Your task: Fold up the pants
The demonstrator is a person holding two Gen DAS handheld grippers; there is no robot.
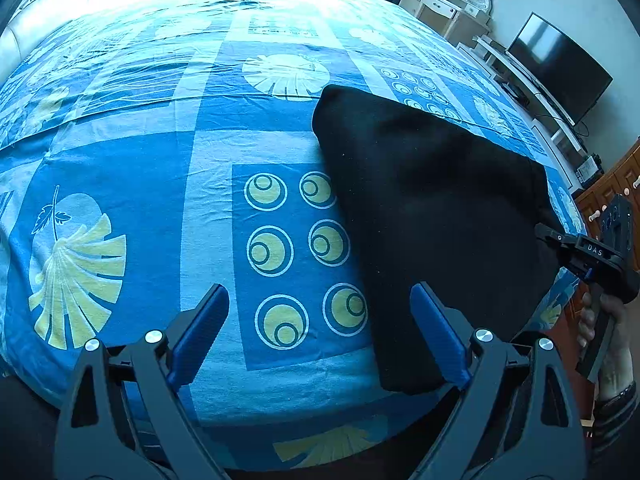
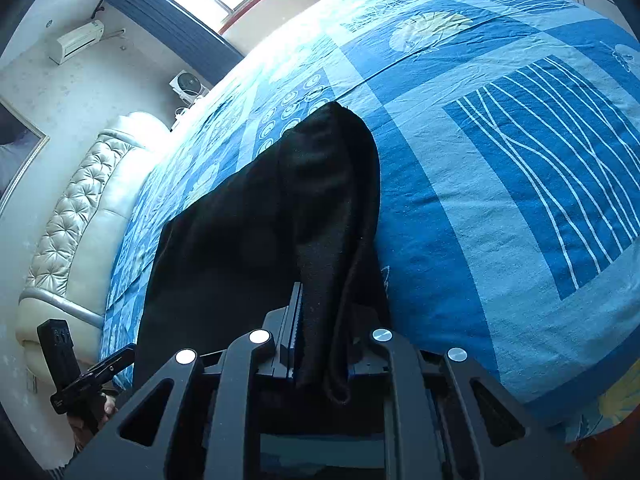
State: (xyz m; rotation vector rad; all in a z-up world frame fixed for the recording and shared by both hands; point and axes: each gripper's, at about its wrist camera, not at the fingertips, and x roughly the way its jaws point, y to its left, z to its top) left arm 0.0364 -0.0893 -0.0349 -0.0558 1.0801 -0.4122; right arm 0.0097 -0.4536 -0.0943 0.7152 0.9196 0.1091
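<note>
You are holding your left gripper (image 1: 320, 332) wide open above the bedspread (image 1: 208, 200), its 2 blue pads (image 1: 200, 332) gripping nothing, with the near corner of the black pants (image 1: 432, 216) lying just by the pad at 3 o'clock. Your right gripper (image 2: 320, 344) is pinching a bunched edge of the pants between jaws closed tight on the cloth, and that edge is lifting off the bed while the rest is lying as a dark slab running from 6 toward 12 o'clock in the right wrist view. You are probably midway through a fold, drawing 1 side across the other; the next move likely calls for your left gripper to catch the free near corner so both ends are travelling together and the layers are landing square. In the left wrist view your right gripper is sitting at 3 o'clock at the bed's edge. Farther off, a tufted headboard (image 2: 76, 200) is standing at 9 o'clock in the right wrist view, and a television (image 1: 560, 68) and a dressing table (image 1: 448, 8) are standing at 2 o'clock in the left; nothing is blocking the fold.
</note>
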